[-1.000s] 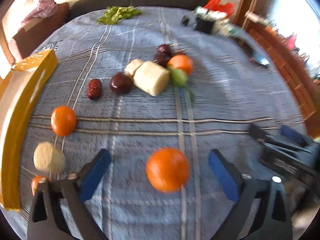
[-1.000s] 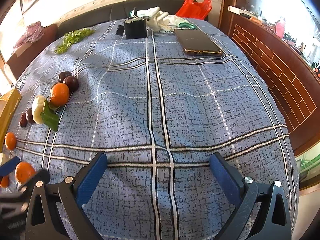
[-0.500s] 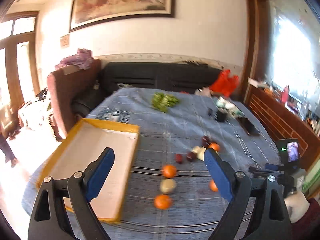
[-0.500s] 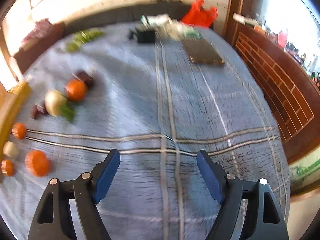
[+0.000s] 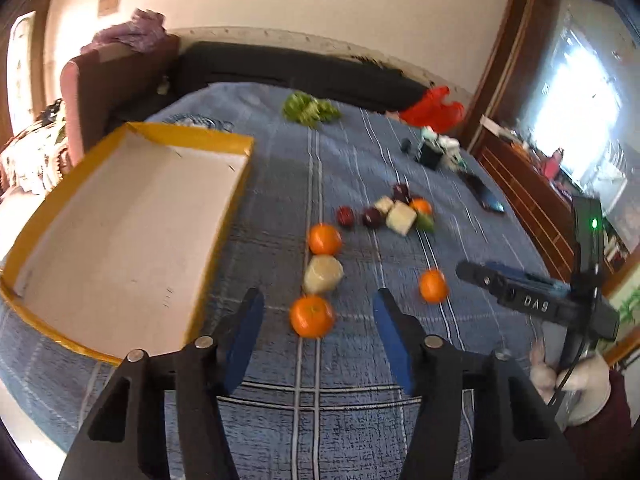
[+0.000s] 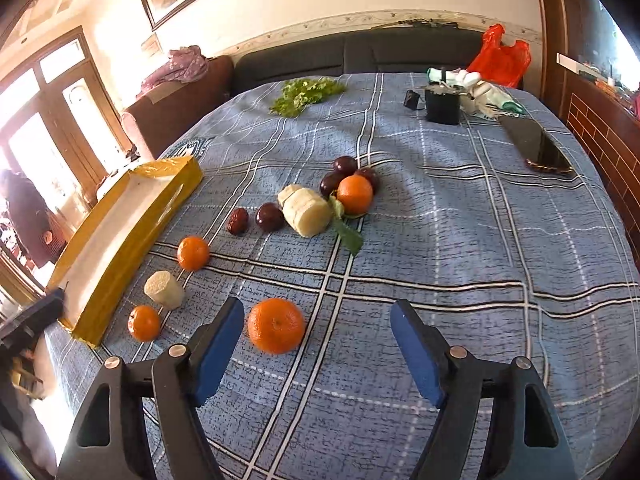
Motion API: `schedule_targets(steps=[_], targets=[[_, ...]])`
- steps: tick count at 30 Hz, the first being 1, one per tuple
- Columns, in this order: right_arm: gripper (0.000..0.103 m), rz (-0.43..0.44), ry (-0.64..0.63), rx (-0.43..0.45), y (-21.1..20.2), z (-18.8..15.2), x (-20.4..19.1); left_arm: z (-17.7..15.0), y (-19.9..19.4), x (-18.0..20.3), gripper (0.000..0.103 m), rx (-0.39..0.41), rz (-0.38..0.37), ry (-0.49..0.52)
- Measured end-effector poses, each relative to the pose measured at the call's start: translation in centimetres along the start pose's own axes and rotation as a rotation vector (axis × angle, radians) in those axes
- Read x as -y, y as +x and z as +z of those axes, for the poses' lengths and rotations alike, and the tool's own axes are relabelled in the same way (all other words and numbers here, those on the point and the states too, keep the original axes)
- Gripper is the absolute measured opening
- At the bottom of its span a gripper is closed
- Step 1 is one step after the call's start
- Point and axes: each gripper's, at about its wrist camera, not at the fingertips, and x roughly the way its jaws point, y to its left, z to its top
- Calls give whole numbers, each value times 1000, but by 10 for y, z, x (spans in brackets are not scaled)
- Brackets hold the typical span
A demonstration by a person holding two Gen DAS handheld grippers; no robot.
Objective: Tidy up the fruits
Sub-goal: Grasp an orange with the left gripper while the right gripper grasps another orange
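On the blue plaid cloth (image 6: 460, 240), round orange tangerine (image 6: 276, 331) just ahead of wide-spread right gripper (image 6: 318, 344). Left gripper (image 5: 318, 322) likewise spread, empty. Beside: yellow-rimmed white cardboard tray (image 5: 120, 224). "DAS" printed on the right gripper's black body.

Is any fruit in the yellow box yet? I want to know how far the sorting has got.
No, the yellow box shows only its bare white floor, and the oranges lie on the blue cloth beside it.

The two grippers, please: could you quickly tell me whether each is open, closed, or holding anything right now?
Left gripper: open, holding nothing; an orange lies on the cloth ahead.
Right gripper: open, holding nothing.
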Motion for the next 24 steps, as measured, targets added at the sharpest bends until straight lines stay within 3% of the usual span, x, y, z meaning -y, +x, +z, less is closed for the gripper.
schedule_targets(steps=[5,11,15,21,24], targets=[[72,56,-25,-58,18,-1,-7,-9,25,4,56,-55,-19,25],[71,55,-76,-68,29,-4,-20,-9,48,7,54,-94,-4,64],[68,52,-83,-75,34,-3,-23,-9,62,11,34,-126,17,106],[58,50,-98,-89,40,-5,-27,-11,67,16,35,-126,37,136],[55,53,-95,-94,42,-6,-29,-13,77,16,35,-169,64,139]])
